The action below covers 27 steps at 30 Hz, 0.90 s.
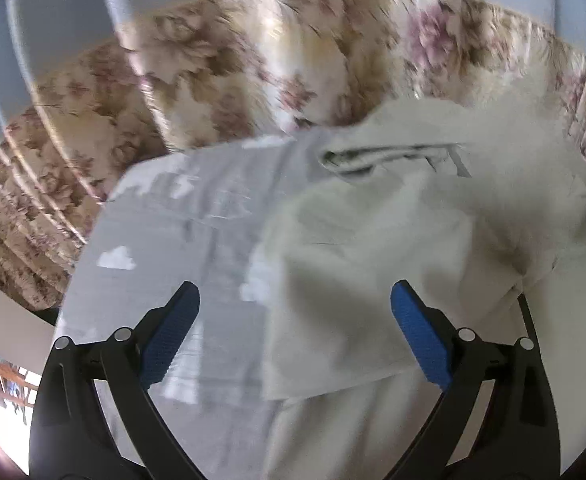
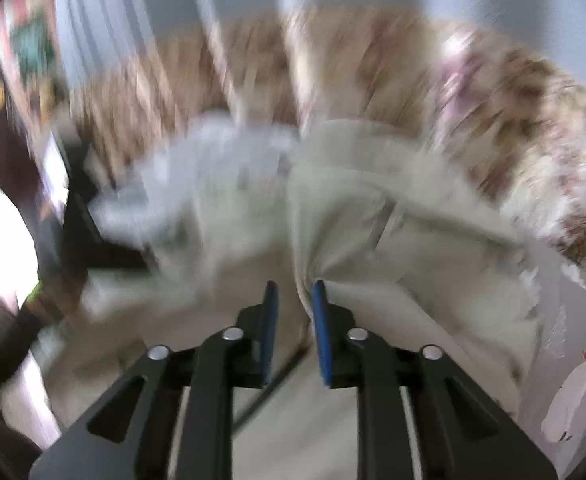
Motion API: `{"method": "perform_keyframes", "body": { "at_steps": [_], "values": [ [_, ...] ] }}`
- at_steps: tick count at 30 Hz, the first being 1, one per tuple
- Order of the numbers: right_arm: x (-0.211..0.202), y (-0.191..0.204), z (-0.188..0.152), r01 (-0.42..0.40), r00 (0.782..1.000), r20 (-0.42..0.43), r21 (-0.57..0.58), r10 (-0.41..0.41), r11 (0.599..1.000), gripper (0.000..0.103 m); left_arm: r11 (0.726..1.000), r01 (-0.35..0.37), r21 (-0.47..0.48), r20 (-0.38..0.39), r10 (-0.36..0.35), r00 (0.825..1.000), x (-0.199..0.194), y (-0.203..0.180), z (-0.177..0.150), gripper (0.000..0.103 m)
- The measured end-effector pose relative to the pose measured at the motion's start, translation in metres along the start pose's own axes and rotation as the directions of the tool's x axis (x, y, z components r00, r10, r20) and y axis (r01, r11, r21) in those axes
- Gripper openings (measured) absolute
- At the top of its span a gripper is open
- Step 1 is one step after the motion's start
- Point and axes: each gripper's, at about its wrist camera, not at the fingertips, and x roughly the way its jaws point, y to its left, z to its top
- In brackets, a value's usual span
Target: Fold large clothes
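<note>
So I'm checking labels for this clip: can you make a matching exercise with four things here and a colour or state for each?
Things:
1. left tool
2. right tool
3. garment
4. floral fabric

Colour or state:
A. cream, rumpled
B. jaws wide apart, nothing between them
C. brown and pink pattern
D. jaws a narrow gap apart

Pairs: 1-B, 2-D, 3-A, 4-C
</note>
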Motion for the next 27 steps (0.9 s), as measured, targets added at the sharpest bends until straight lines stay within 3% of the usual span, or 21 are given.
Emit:
{"method": "perform_keyframes", "body": {
  "at_steps": [2, 4, 6, 9, 12, 15, 18, 19, 20, 22, 25, 27],
  "values": [
    [0.010, 0.011, -0.017, 0.006, 0.999, -0.044, -0.026, -0.007, 1.000, 0.047, 0.999, -0.034, 0.009, 0.008, 0.034, 0.999, -0.006, 0.011, -0.002, 0.096],
    [-0.007, 0.006, -0.029, -0.006, 1.000, -0.024, -0.003, 0.006, 1.000, 0.050, 0.998, -0.059, 0.019, 0.009, 0.059, 0.998, -0.008, 0.018, -0.003, 0.096],
    [-0.032, -0.005, -0.035, 0.014, 0.999, 0.035, 0.035, -0.015, 0.999, 0.067, 0.998, -0.057, 0.017, -0.004, 0.058, 0.998, -0.005, 0.022, -0.003, 0.096],
    [-0.070, -0.049, -0.046, 0.094, 0.986, 0.119, 0.149, -0.112, 0.984, 0.074, 0.999, 0.032, -0.016, -0.024, -0.033, 0.999, -0.001, 0.016, 0.005, 0.096],
    [-0.082, -0.103, -0.061, 0.152, 0.976, 0.103, 0.318, -0.194, 0.936, 0.074, 0.991, 0.131, -0.026, -0.047, -0.132, 0.990, 0.004, -0.007, 0.015, 0.096],
    [-0.075, -0.142, -0.082, 0.197, 0.965, 0.072, 0.425, -0.250, 0.883, 0.074, 0.976, 0.217, -0.007, -0.085, -0.216, 0.973, 0.016, -0.044, 0.029, 0.096],
    [-0.063, -0.165, -0.098, 0.170, 0.971, 0.062, 0.508, -0.233, 0.844, 0.074, 0.952, 0.307, 0.013, -0.180, -0.300, 0.937, 0.041, -0.078, 0.036, 0.095],
    [-0.058, -0.171, -0.104, 0.160, 0.973, 0.056, 0.533, -0.223, 0.831, 0.074, 0.946, 0.325, 0.009, -0.234, -0.314, 0.920, 0.055, -0.091, 0.036, 0.087],
    [-0.053, -0.171, -0.103, 0.160, 0.974, 0.051, 0.542, -0.222, 0.825, 0.074, 0.944, 0.329, 0.011, -0.255, -0.315, 0.914, 0.063, -0.098, 0.036, 0.064],
    [-0.050, -0.172, -0.108, 0.158, 0.974, 0.052, 0.548, -0.222, 0.821, 0.074, 0.955, 0.297, 0.022, -0.273, -0.280, 0.920, 0.071, -0.110, 0.036, 0.042],
    [-0.049, -0.166, -0.107, 0.155, 0.971, 0.069, 0.550, -0.229, 0.821, 0.074, 0.957, 0.291, 0.006, -0.223, -0.283, 0.933, 0.054, -0.111, 0.048, 0.030],
    [-0.052, -0.156, -0.100, 0.168, 0.962, 0.098, 0.526, -0.256, 0.834, 0.074, 0.955, 0.296, -0.012, -0.109, -0.295, 0.949, 0.019, -0.096, 0.063, 0.030]
  ]
}}
